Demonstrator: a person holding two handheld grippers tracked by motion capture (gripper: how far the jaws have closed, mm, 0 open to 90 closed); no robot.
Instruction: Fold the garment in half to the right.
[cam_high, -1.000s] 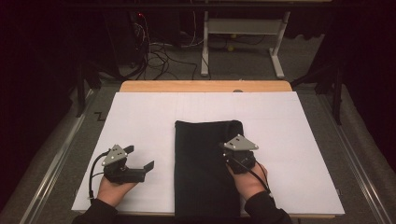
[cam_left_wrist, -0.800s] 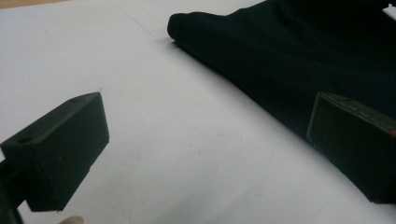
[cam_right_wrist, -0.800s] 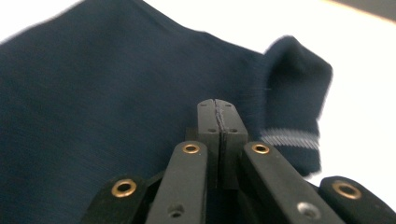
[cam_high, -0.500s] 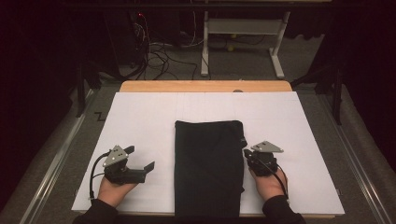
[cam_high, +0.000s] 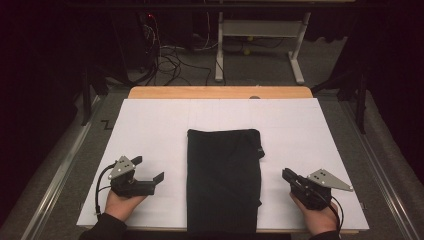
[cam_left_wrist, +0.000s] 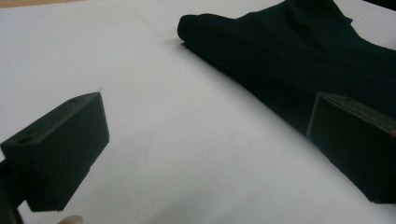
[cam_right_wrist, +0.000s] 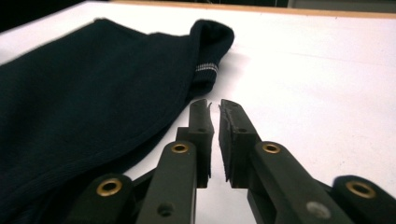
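1. Cloth first: the folded black garment (cam_high: 224, 180) lies flat in the middle of the white sheet (cam_high: 150, 120) on the table, running from mid-sheet down to your near edge. Your two grippers sit on either side of it, neither touching it.

2. Your left gripper (cam_high: 150, 181) rests just left of the garment with its jaws spread wide and nothing between them. In the left gripper view the garment's long edge (cam_left_wrist: 289, 60) lies just beyond the jaw at that picture's right.

3. Your right gripper (cam_high: 289, 176) is set well off the garment's right edge. Its jaws have just been opening but stand only a sliver apart, empty, as the right gripper view (cam_right_wrist: 215, 108) shows.

4. Expect the fabric to be light, soft and limp. It will likely sag, drape and unfold the moment you lift one layer, and it may slide easily on the smooth sheet.

5. Take hold at an edge or corner, not the flat middle. The stitched hem (cam_right_wrist: 159, 126) and the rolled far corner with the small grey tag (cam_right_wrist: 206, 68) look thick enough to pinch.

6. Open the right jaws wider before you approach, and catch all layers if the fold should hold.
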